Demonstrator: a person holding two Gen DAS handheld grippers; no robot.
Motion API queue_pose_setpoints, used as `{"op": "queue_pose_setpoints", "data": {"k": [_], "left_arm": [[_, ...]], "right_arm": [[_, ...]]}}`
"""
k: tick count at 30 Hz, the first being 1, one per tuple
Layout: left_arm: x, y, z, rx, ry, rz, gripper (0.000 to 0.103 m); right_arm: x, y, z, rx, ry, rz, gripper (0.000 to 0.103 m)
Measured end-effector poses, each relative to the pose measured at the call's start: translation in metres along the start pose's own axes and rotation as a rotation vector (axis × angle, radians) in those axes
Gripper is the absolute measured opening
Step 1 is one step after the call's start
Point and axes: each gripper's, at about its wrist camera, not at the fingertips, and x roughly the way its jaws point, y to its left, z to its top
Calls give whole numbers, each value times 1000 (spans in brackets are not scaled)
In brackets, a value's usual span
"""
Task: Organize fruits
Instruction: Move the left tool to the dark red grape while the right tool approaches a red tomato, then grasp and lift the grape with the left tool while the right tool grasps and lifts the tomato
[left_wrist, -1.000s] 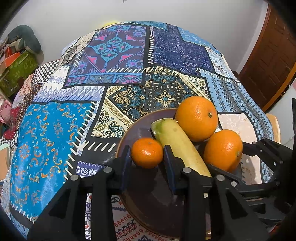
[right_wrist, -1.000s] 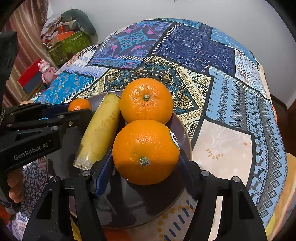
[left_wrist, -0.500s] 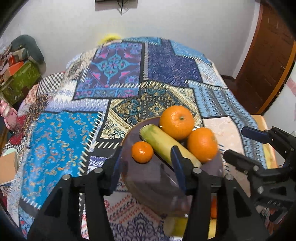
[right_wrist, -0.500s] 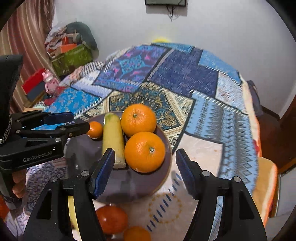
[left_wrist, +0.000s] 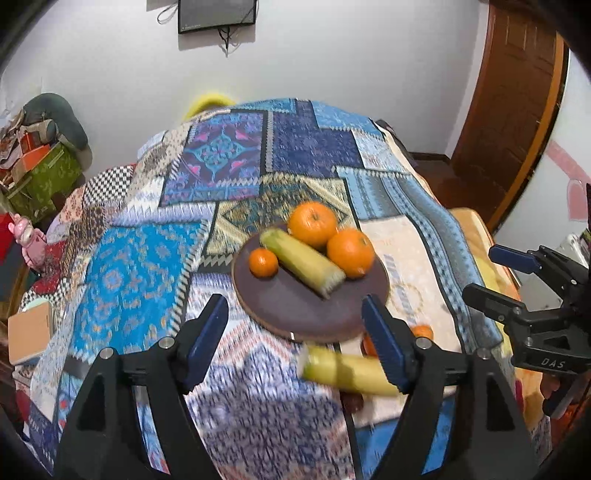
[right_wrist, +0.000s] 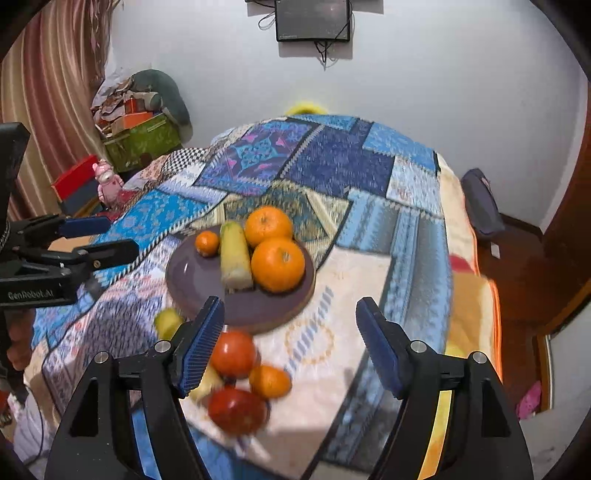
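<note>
- Nearest us, the left gripper (left_wrist: 295, 336) has its jaws spread wide with nothing between the pads; they have just been opening, and only the patchwork cloth (left_wrist: 140, 266) and the near rim of the plate show through the gap.
- The right gripper (right_wrist: 290, 338) is likewise parted and empty, its jaws having just opened further (a red fruit sits beside its left pad, untouched).
- Just short of the plate, loose fruit waits on the cloth: 2 red tomato-like fruits (right_wrist: 233, 353), a small orange (right_wrist: 270, 381) and a yellow-green piece, likely a banana (left_wrist: 347, 369), partly hidden by our fingers.
- Beyond them, the brown plate (right_wrist: 192, 280) holds 4 pieces: a small mandarin (right_wrist: 207, 242), a stubby banana (right_wrist: 234, 254) and 2 big oranges (right_wrist: 277, 264), the oranges touching each other.
- We judge the step as between placements: both tools free, drawn clear of the plate.
- Next, we should bring 1 gripper down onto a loose fruit near the plate's front edge, close gently (the red ones look soft) and set it on the bare front half of the plate.
</note>
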Motion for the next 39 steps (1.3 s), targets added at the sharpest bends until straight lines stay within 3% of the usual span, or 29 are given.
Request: {"op": "queue_pose_setpoints", "data": {"k": [11, 16, 18, 23, 29, 35, 39], "left_arm": [[5, -25, -67, 27, 119, -52, 75], [22, -34, -86, 23, 185, -87, 60], [28, -35, -90, 15, 205, -104, 52], [43, -38, -91, 11, 233, -124, 47], [57, -39, -87, 3, 243, -139, 41], [64, -41, -86, 3, 242, -139, 25], [64, -37, -87, -9, 238, -145, 18]], "right_arm": [[2, 10, -71, 58, 125, 61, 72], [12, 14, -92, 100, 169, 90, 72], [18, 14, -94, 108, 180, 88, 72], [26, 15, -93, 119, 181, 104, 72], [39, 17, -90, 120, 195, 121, 65], [47, 21, -88, 114, 200, 135, 61], [48, 23, -88, 106, 197, 153, 51]]}}
